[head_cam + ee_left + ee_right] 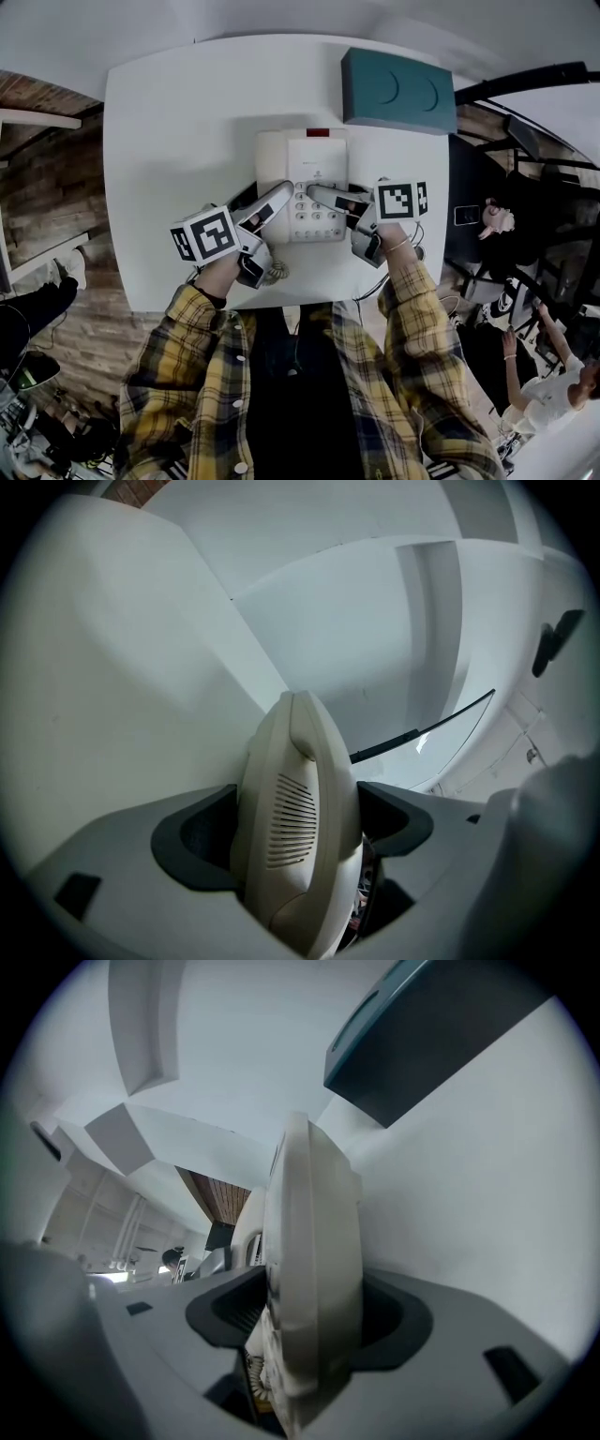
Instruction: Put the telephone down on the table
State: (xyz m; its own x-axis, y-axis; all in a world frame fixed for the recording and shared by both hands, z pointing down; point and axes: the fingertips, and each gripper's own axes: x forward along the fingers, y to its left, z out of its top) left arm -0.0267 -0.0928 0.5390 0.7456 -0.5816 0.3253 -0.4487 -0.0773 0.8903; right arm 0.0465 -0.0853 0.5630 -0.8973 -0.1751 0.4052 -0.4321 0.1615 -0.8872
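Observation:
A cream telephone lies in the middle of the white table, its keypad facing up. Its handset runs along the left side of the base. My left gripper is shut on the near end of the handset, whose slotted earpiece fills the gap between the pads in the left gripper view. My right gripper comes in from the right and is shut on the telephone's base; the body is wedged between both pads. Whether the telephone rests on the table or hangs just above it, I cannot tell.
A teal box stands at the table's back right corner, close behind the telephone. The coiled cord hangs by the near edge under my left hand. Cables trail off the right edge. People sit on the floor to the right.

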